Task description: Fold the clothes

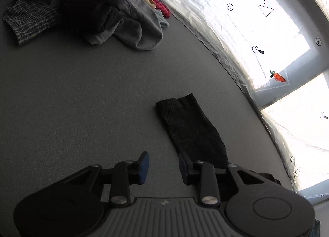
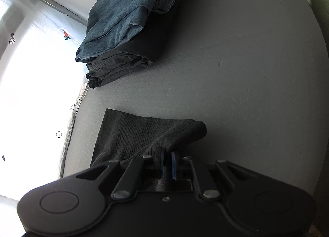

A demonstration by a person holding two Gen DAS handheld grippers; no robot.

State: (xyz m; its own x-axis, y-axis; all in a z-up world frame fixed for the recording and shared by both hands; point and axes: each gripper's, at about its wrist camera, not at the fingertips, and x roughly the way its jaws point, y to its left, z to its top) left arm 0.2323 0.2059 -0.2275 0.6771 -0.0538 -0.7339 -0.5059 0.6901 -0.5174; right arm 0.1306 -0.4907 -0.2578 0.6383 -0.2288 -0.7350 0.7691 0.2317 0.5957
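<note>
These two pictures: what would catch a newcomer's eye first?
Probably the dark ribbed sock lying on the grey table, its end pinched by the right tool. Behind it sits a neat stack of folded jeans. The left tool hangs open, with a jumbled clothes pile beyond.

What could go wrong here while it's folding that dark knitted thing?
The right gripper pinches only a small bunch of the dark knit garment, so it might slip free. The left gripper is open and holds nothing, so the cloth could drag rather than fold. It lies near the mat's edge and could slide off.
</note>
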